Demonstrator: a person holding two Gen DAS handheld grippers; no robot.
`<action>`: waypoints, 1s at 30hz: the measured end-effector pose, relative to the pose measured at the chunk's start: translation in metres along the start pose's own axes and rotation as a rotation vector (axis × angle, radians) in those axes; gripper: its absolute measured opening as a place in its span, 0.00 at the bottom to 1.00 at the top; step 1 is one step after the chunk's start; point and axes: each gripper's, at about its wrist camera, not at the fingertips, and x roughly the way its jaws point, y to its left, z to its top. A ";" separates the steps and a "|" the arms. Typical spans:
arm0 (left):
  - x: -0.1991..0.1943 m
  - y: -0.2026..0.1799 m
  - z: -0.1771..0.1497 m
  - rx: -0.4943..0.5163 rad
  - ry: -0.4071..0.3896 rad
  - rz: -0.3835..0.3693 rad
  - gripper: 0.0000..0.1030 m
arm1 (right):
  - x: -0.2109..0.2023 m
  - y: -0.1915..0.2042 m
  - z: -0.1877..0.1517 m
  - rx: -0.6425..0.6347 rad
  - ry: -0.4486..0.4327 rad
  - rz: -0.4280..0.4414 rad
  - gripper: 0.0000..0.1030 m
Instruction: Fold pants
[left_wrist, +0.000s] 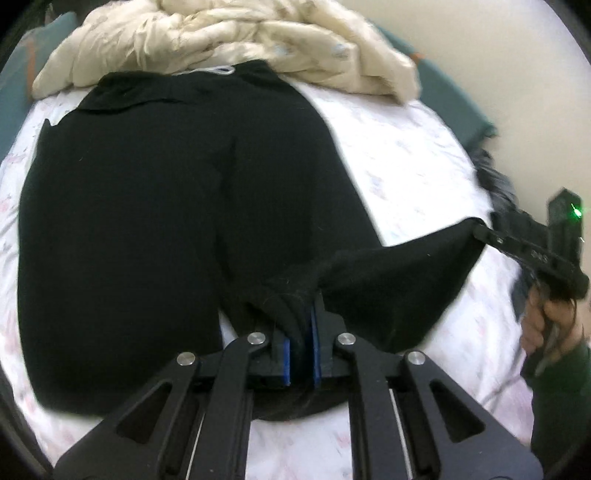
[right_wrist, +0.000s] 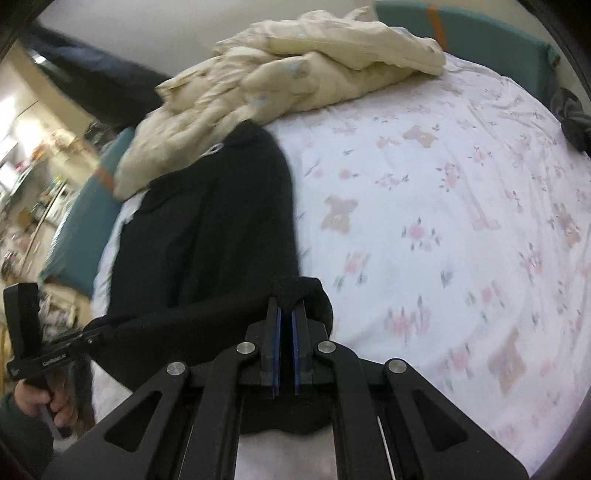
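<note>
Left gripper (left_wrist: 301, 332) and right gripper (right_wrist: 286, 321) both pinch the black pants (left_wrist: 147, 221) hem nearly closed; thin bite may slip mid-fold, skewing it.

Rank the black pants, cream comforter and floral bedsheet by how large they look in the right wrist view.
1. Floral bedsheet, most of the frame.
2. Black pants.
3. Cream comforter, though it lies farther away, so its true size against the pants is unsure.
</note>
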 end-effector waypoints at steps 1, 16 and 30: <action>0.016 0.007 0.008 -0.011 0.005 0.020 0.08 | 0.012 -0.005 0.006 0.004 -0.008 -0.015 0.04; 0.083 0.056 0.022 -0.145 0.124 0.038 0.66 | 0.123 -0.028 0.021 -0.023 0.175 -0.211 0.66; 0.002 0.068 -0.063 -0.205 0.017 0.068 0.75 | 0.021 -0.097 -0.067 0.409 0.089 -0.075 0.66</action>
